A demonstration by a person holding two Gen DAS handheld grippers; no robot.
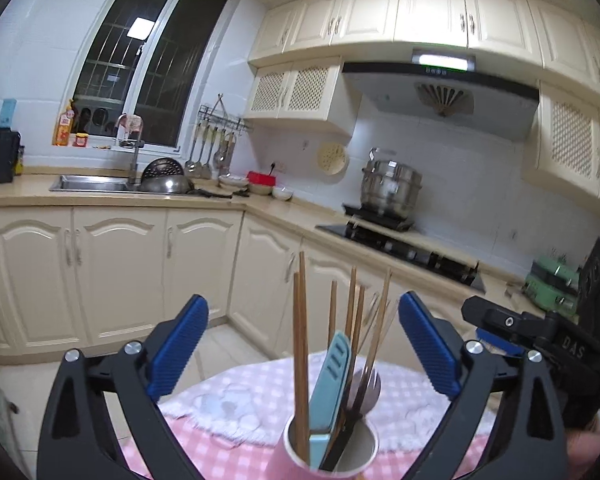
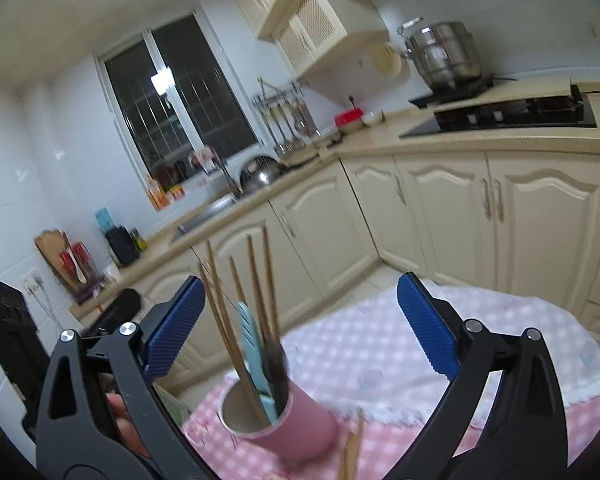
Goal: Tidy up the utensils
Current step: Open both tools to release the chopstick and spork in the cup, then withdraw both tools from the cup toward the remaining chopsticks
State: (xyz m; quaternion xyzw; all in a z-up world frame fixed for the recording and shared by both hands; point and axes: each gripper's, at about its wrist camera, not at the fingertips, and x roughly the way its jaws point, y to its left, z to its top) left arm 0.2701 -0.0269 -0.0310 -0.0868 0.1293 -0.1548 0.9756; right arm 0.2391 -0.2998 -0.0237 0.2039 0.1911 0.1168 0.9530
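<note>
Both claws stand wide apart and grip nothing. Between the left claw (image 1: 303,344) fingers stands the pink cup (image 1: 332,456) with chopsticks (image 1: 300,352). The same cup is just before the right claw (image 2: 300,328).

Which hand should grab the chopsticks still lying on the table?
Probably the right gripper. In its view, loose chopsticks lie on the pink checked cloth just under its open jaws, beside the pink cup. The left gripper, also open, faces only the cup; no loose chopsticks show there.
</note>
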